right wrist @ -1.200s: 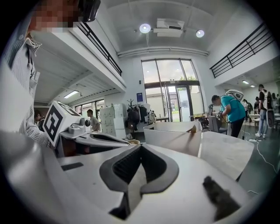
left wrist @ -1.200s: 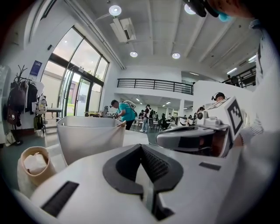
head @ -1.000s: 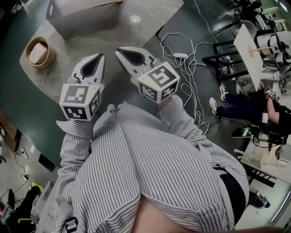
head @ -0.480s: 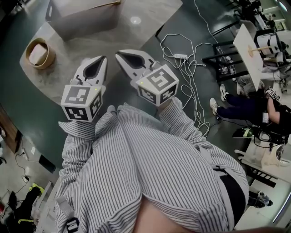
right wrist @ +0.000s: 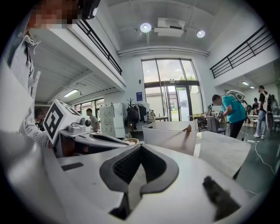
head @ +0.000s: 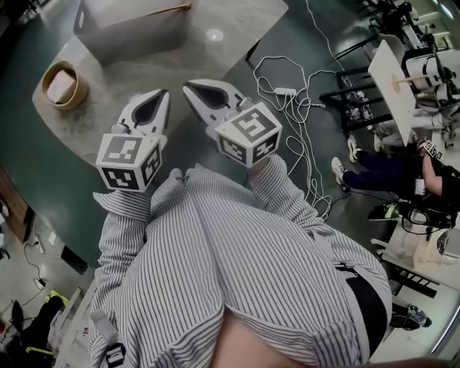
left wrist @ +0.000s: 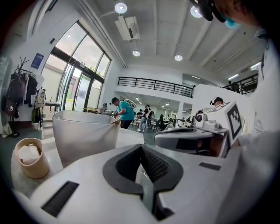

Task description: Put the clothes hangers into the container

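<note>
left gripper [head: 162,93], right gripper [head: 190,87] closed, empty

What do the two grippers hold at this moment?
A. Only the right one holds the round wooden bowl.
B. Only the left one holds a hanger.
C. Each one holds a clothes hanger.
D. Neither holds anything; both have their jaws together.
D: in its own view, the left gripper has its jaws together with nothing between them. The same is true of the right gripper. A wooden hanger already lies in the container.
</note>
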The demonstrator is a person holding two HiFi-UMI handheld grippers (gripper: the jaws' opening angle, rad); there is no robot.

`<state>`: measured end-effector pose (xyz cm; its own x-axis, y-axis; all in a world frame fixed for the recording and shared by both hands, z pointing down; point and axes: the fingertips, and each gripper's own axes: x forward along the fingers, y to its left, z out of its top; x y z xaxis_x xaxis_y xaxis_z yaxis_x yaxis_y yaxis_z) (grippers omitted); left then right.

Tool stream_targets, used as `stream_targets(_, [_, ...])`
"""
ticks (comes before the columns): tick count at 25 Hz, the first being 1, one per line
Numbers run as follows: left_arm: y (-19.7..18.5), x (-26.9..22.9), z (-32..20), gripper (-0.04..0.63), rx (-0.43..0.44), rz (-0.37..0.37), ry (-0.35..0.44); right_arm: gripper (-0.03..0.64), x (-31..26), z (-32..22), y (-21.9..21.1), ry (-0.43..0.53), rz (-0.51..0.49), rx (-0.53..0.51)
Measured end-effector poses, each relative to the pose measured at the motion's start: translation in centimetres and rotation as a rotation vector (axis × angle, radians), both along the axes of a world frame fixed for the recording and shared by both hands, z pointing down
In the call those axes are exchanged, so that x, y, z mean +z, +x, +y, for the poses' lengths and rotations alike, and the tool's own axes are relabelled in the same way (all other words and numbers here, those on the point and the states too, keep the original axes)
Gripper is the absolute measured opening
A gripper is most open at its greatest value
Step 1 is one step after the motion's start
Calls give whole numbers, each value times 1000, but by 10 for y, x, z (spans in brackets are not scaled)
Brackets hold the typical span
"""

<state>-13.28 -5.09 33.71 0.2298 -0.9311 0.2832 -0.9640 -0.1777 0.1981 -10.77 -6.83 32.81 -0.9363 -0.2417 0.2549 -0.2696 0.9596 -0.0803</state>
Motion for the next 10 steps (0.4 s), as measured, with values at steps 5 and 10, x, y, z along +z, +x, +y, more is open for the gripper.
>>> stream_targets(5, [4, -2, -1, 11, 7, -2, -3, 14, -4, -1, 3, 3, -6, 7])
stream_targets(10, [-2, 2, -2, 11, 12, 0, -4, 14, -1, -1, -5, 1, -7, 18])
